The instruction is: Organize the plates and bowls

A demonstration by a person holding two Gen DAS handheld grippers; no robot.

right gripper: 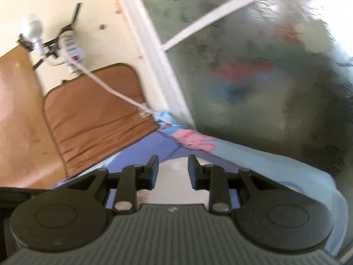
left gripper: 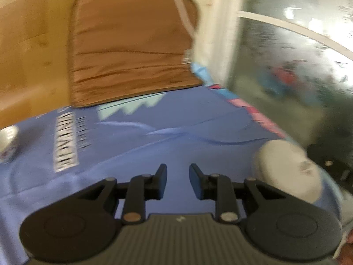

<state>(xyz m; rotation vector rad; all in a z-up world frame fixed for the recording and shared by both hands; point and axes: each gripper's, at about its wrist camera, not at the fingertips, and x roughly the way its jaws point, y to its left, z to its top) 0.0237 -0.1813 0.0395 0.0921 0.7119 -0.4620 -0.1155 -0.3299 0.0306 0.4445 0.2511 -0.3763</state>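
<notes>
Both tools are spread and hold nothing: the left tool (left gripper: pixel 177 172) hangs over the blue-clothed table (left gripper: pixel 154 145), between a small bowl (left gripper: pixel 7 143) at far left and a pale dish (left gripper: pixel 289 172) lower right; the right tool (right gripper: pixel 173 165) hovers over something white, likely readying a grasp.

One small white floral bowl (left gripper: pixel 7 143) at 9 o'clock; one white round plate (left gripper: pixel 289 172) at 3 o'clock; one brown padded cushion (left gripper: pixel 132 50) at 12.
</notes>
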